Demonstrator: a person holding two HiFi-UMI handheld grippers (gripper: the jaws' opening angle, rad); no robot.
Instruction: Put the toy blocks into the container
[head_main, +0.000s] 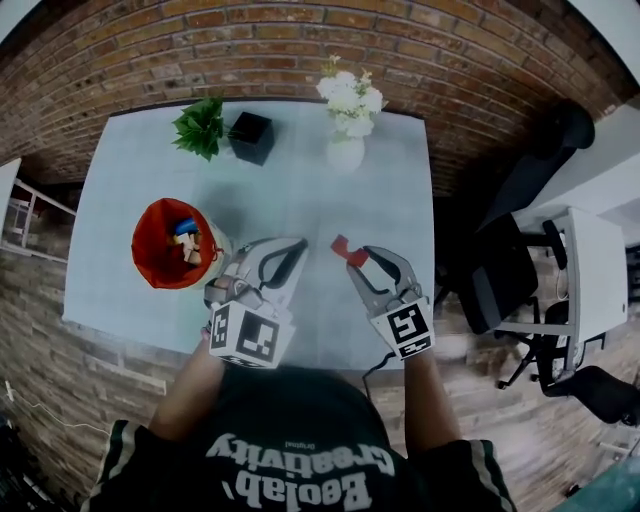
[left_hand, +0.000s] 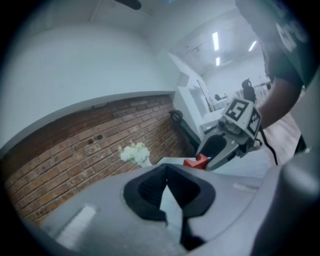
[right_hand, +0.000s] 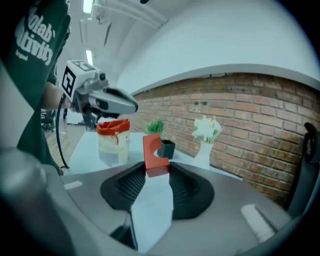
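Right gripper view: the right gripper (right_hand: 157, 170) was clenched on a red block (right_hand: 154, 152), a smooth, notched C-shape held clear of the table (right_hand: 80, 156). The block's lower end was hidden between the ribbed black pads. The container (right_hand: 113, 141), a soft pale bag with a folded red rim, stood on the table, its inside unseen. Head view: several blocks (head_main: 186, 240) lay inside it, shapes unclear. The left gripper (left_hand: 166, 169) was pinched closed, tips touching, with nothing between them.

Left gripper (head_main: 296, 245) closed and empty beside the right gripper (head_main: 362, 256), clamped on a red block (head_main: 344, 247).
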